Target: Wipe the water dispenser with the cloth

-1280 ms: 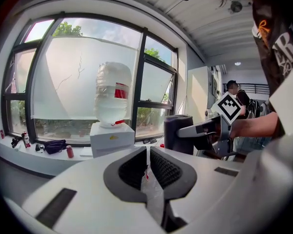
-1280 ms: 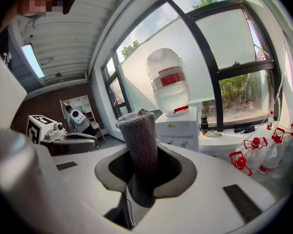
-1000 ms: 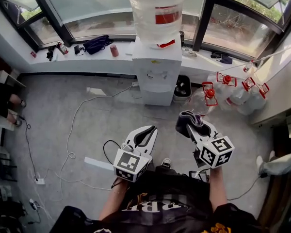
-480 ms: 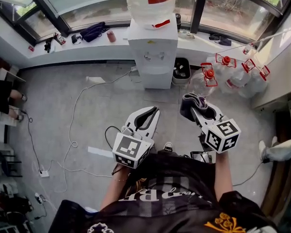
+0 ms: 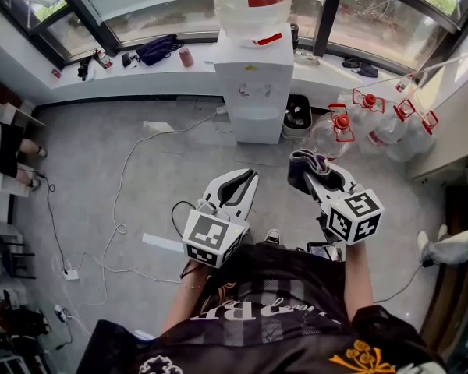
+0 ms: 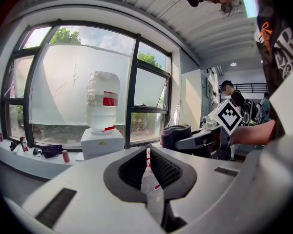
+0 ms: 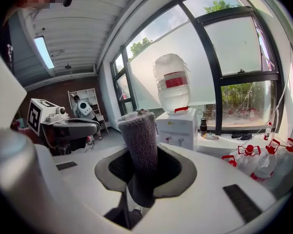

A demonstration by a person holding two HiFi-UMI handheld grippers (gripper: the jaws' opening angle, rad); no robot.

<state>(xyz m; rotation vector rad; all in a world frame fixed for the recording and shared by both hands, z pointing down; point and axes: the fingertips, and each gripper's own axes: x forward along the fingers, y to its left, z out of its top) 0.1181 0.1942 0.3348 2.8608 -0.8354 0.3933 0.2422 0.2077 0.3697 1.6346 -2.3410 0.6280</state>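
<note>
Cloth (image 7: 140,135) pinched by right gripper (image 7: 142,167) fingers; left gripper (image 6: 147,165) fingers pressed together, pointing forward.

There is one dispenser (image 5: 256,92), carrying one bottle (image 5: 249,2). Four jugs (image 5: 327,140) (image 5: 363,117) (image 5: 390,128) (image 5: 418,139) with red handles stand on the floor beside it, and one bin (image 5: 297,118) sits between them and the dispenser. The sill holds one bag (image 5: 157,49) and one red can (image 5: 187,56). One power strip (image 5: 69,273) lies on the floor. The person holds two grippers, the left gripper (image 5: 246,179) and the right gripper (image 5: 312,171), with one cloth (image 5: 303,170) between them both, in the right one.
</note>
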